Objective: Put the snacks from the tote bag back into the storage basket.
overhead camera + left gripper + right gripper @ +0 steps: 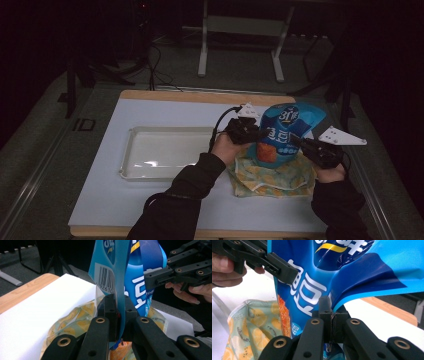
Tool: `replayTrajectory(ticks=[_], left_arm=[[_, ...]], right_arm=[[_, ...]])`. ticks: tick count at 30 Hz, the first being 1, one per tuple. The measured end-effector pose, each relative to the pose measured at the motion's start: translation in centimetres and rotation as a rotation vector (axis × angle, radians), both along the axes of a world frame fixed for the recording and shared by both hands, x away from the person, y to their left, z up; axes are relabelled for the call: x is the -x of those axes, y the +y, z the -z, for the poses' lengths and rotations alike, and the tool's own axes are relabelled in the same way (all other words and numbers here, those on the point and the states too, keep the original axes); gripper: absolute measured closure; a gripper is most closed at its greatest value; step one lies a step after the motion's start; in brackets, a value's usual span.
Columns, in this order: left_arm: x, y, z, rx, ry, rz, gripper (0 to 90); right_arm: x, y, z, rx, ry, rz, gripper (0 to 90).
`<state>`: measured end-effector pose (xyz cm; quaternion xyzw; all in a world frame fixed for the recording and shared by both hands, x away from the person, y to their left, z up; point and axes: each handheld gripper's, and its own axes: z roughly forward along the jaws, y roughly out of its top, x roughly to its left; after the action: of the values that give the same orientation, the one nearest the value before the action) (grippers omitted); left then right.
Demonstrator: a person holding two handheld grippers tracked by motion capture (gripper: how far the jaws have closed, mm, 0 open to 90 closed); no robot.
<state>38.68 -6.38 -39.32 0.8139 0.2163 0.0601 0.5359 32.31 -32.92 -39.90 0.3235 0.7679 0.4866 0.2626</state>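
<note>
The bench (100,200), white-topped and wood-edged, is left bare at 7 o'clock. A white tray (165,152) is seen at 9 o'clock of the blue snack bag (285,135), which is held upright over a lemon-print pouch (275,177), pinched by the left hand-held gripper (119,315) and right hand-held gripper (332,315).

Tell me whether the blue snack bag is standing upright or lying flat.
Upright. The blue snack bag stands tall above the lemon-print pouch, with the left gripper and right gripper each pinching one of its side edges.
</note>
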Motion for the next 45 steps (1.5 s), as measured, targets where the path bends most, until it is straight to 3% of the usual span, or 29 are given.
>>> replayTrajectory(ticks=[27,36,45], left_arm=[[0.3,2.5,-5.9,0.018,-0.046,-0.036,87.3],[0.1,3.8,-6.8,0.025,-0.052,-0.06,87.3],[-0.2,6.2,-6.9,0.025,-0.053,-0.089,87.3]], right_arm=[[-0.3,2.4,-5.8,0.015,-0.076,-0.016,88.9],[-0.8,3.6,-6.8,0.009,-0.089,-0.03,89.0],[-1.9,5.8,-7.1,0.011,-0.085,-0.049,89.0]])
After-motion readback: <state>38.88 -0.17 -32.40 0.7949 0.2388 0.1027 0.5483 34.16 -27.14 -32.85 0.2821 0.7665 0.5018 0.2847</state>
